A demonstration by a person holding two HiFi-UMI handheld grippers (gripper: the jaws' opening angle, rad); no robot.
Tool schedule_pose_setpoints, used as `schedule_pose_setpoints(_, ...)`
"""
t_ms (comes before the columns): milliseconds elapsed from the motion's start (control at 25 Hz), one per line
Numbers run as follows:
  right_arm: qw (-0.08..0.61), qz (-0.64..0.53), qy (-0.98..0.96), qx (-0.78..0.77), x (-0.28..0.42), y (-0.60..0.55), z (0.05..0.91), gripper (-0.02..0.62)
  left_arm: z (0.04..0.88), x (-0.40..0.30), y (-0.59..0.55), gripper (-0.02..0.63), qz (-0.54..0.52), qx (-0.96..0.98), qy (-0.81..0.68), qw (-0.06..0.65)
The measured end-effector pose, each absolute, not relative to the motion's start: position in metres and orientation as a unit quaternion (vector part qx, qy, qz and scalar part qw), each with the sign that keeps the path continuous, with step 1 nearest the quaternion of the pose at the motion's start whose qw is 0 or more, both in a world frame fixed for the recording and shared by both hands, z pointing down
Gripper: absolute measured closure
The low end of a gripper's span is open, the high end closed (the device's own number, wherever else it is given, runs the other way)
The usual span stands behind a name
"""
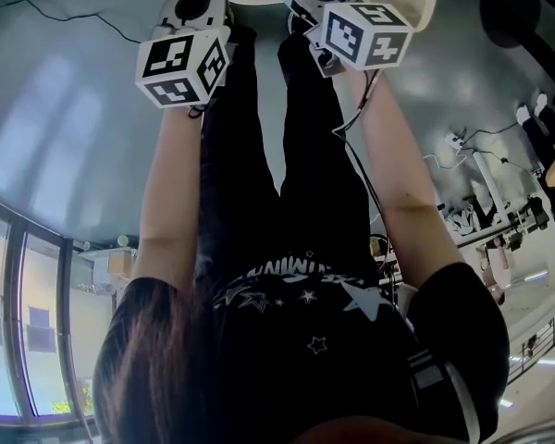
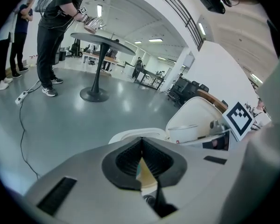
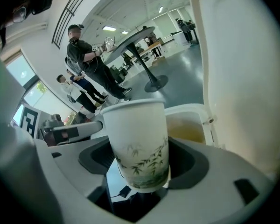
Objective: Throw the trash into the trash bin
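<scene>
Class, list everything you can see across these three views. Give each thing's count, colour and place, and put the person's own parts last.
Paper cup: one, white with green bamboo print, between the right tool's jaws.
Trash bin: one, cream-white, lid raised, just beyond both tools.
Pedestal table: one, black, on the grey floor behind.
Bystanders: at least two, dark clothes, near that table.
Cable: one, black, trailing across the floor.
Left tool: one, grey with black pads, shut, nothing held.
Right tool: one, grey, shut on the paper cup.
Forearms: two, bare, one behind each tool.

Trash bin (image 3: 191, 108) stands open, lid (image 3: 242, 69) raised.
</scene>
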State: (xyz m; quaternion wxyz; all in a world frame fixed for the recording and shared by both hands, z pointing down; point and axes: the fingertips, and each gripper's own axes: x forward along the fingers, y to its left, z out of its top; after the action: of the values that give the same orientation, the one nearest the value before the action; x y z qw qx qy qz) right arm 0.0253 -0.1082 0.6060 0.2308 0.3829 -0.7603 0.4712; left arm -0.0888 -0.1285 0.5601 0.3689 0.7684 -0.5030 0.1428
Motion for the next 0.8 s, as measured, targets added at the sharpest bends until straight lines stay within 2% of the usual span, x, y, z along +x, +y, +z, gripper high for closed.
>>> schedule_pose_setpoints(160,0.252,0.468,-0.757,0.380,0.027,-0.103,0.615,0.264,0.560,-0.084,-0.129,0.595,0.145,0.771,-0.498,0.369)
schedule_pose_setpoints(480,0.234,0.485,-0.743,0.398,0.029,-0.105,0.618,0.262,0.555,-0.079,-0.126,0.595,0.145,0.778,-0.489,0.367)
schedule_pose_setpoints(640,0.231,0.470,-0.747,0.409,0.030,-0.111,0.616,0.200,0.553,-0.077,-0.127,0.595,0.145,0.782,-0.486,0.363)
schedule_pose_setpoints(800,0.225,0.469,-0.750,0.409,0.030,-0.112,0.613,0.195,0.551,-0.075,-0.128,0.595,0.144,0.785,-0.484,0.360)
